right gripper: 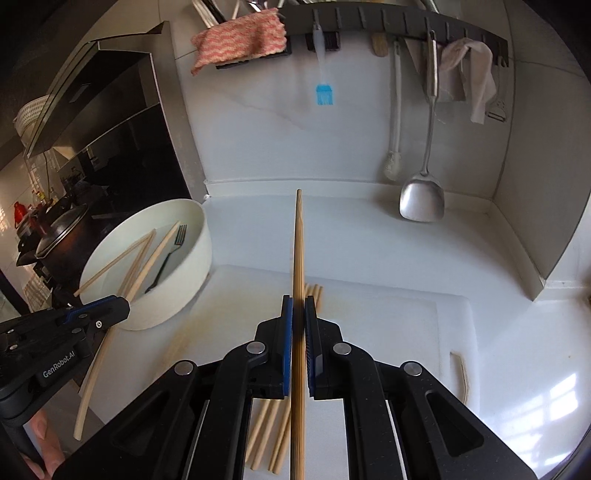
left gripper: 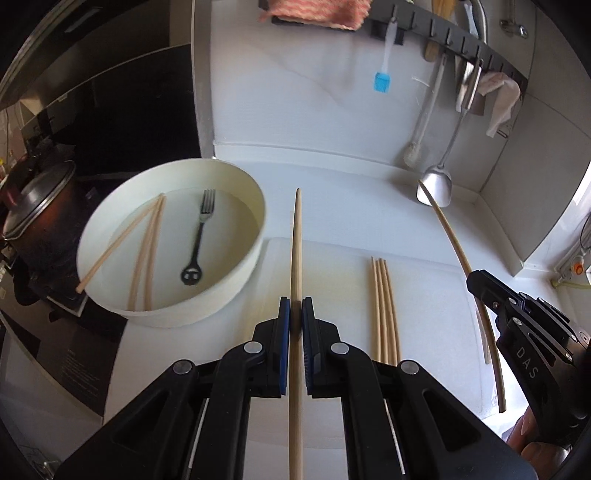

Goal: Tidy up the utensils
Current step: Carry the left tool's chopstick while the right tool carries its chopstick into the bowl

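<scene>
My left gripper (left gripper: pixel 296 314) is shut on a wooden chopstick (left gripper: pixel 296 243) that points forward above the white cutting board (left gripper: pixel 332 258). My right gripper (right gripper: pixel 298 314) is shut on another chopstick (right gripper: pixel 298 243), held above a row of chopsticks (right gripper: pixel 275 435) lying on the board. That row shows in the left wrist view (left gripper: pixel 384 306). A white round basin (left gripper: pixel 236 266) at the left holds three chopsticks (left gripper: pixel 147 243) and a black-handled fork (left gripper: pixel 199 236). The right gripper also appears in the left wrist view (left gripper: pixel 480 286), the left gripper in the right wrist view (right gripper: pixel 110 308).
A steel spatula (right gripper: pixel 421 199), a white brush (right gripper: pixel 395 129), a blue silicone brush (right gripper: pixel 323 92) and cloths hang from a dark wall rack (right gripper: pixel 406 22). A lidded pot (left gripper: pixel 40 214) stands on the stove at the left. A wall corner closes the right side.
</scene>
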### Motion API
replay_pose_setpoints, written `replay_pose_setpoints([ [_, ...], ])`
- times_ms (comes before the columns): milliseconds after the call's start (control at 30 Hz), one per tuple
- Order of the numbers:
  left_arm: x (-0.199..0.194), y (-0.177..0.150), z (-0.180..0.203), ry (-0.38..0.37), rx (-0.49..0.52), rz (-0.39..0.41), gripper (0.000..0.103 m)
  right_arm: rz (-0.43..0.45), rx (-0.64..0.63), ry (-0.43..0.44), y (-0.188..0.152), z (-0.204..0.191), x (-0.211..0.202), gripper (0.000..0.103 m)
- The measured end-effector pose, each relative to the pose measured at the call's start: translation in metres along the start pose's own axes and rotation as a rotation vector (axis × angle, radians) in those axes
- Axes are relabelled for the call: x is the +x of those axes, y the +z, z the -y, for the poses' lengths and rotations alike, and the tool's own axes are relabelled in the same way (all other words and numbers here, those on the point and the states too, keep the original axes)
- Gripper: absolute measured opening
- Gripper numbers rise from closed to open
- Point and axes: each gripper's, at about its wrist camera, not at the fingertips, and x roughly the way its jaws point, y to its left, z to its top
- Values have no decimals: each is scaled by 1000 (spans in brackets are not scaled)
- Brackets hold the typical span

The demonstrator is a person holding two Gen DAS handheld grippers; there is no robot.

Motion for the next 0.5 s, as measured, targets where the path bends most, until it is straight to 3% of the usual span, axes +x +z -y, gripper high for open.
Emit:
replay_pose_setpoints([
  [267, -21, 39, -91, 60, -34, 63, 7, 4, -19, 76, 42, -80, 22, 6],
  [500, 12, 66, -179, 75, 13, 21, 7, -25, 29, 90, 67, -155, 70, 6],
])
